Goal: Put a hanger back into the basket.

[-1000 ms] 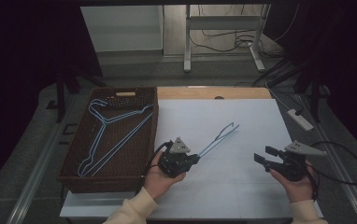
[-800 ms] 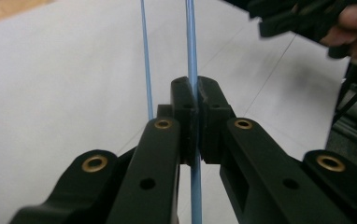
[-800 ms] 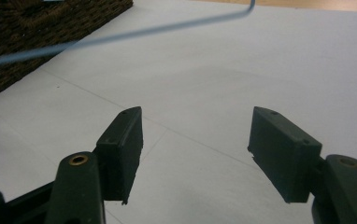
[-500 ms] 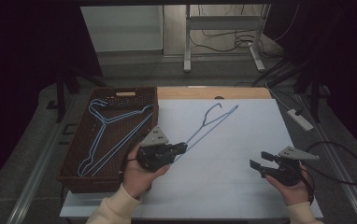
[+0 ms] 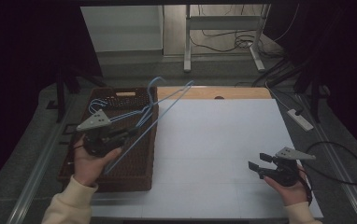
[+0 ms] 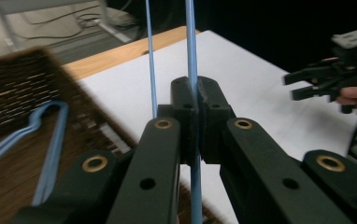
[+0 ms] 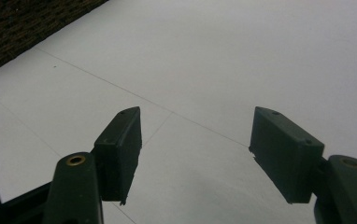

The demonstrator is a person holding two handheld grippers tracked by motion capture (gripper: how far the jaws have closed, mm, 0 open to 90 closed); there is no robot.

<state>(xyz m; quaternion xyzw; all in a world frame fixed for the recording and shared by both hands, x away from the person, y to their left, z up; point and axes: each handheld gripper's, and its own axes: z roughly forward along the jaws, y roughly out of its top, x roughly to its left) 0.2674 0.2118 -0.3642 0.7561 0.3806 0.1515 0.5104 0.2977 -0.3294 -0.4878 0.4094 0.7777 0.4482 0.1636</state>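
My left gripper [image 5: 129, 133] is shut on a blue wire hanger [image 5: 169, 103] and holds it tilted in the air above the brown wicker basket [image 5: 120, 179] at the table's left. In the left gripper view the wire [image 6: 191, 56] passes between the closed jaws of the left gripper [image 6: 196, 100]. Another blue hanger [image 5: 113, 115] lies inside the basket, and I see that hanger [image 6: 50, 140] to the left of my jaws. My right gripper [image 5: 257, 162] hovers open and empty over the white tabletop [image 7: 214, 56] near the front right. Nothing lies between the jaws of the right gripper [image 7: 195, 140].
A wooden strip [image 5: 232, 92] runs along the table's far edge. A white power strip [image 5: 300, 119] lies off the right side, with cables behind. The other hand's gripper [image 6: 307, 81] shows at the right of the left gripper view.
My left gripper carried the hanger left, from the middle of the table to above the basket, and raised it. The right gripper drifted slightly toward the front edge, still open.
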